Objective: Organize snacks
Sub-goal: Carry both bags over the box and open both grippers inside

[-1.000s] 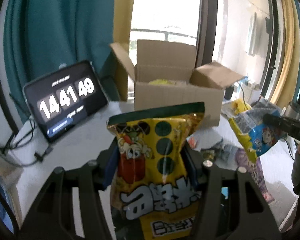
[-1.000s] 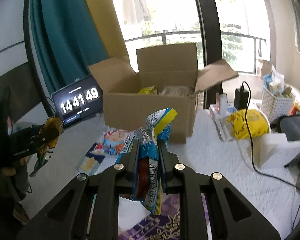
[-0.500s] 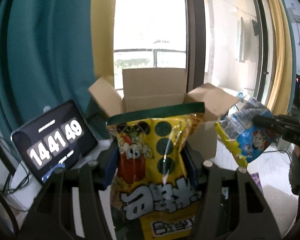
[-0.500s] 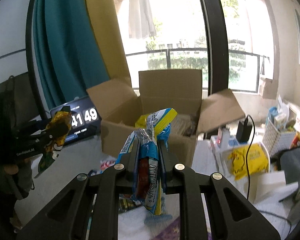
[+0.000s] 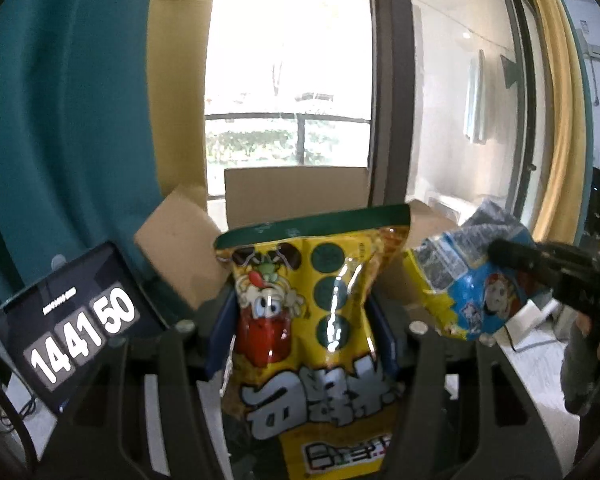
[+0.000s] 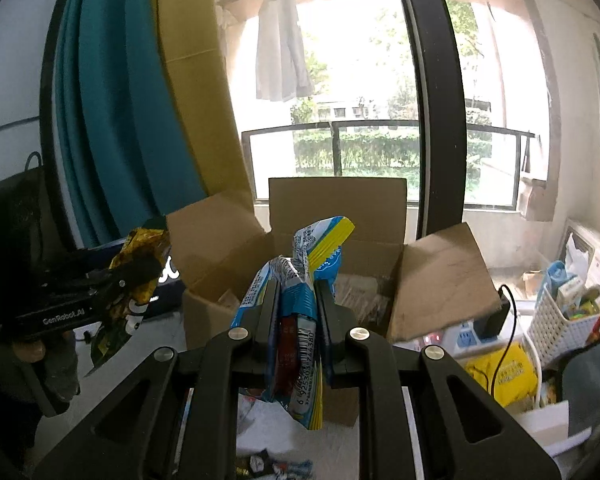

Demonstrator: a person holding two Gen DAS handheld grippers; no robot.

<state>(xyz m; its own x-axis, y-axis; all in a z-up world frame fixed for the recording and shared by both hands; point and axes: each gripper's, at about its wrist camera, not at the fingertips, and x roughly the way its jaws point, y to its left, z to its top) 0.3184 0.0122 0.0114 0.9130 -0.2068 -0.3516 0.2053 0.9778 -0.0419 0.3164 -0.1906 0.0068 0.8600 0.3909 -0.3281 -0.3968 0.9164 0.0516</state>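
- The yellow snack bag with a cartoon face and a dark green top edge is held up in the air by my left gripper, which is squeezed shut on its two sides.
- In my left view this yellow bag stands upright, right in front of me, and it hides most of the brown cardboard box behind it.
- The blue and yellow crinkly snack bag is pinched tight in my right gripper, with its yellow end poking up above the fingers.
- A barcode shows on the low part of the blue bag, near me.
- From the right view I see the box with its flaps open, just past the blue bag, and some pale packets lie inside it.
- My left gripper with the yellow bag shows on the far left of the right view, up in the air and to the left of the box.
- My right gripper with the blue bag shows on the right side of the left view, up next to the box's right flap.
- A black tablet with white clock numbers leans at the left, near the teal curtain.
- A white basket full of small things sits at the right on the table, well apart from the box.
- A yellow cloth-like lump and a black cable lie near the basket.
- More small snack packets lie on the table close to me, under my right gripper.
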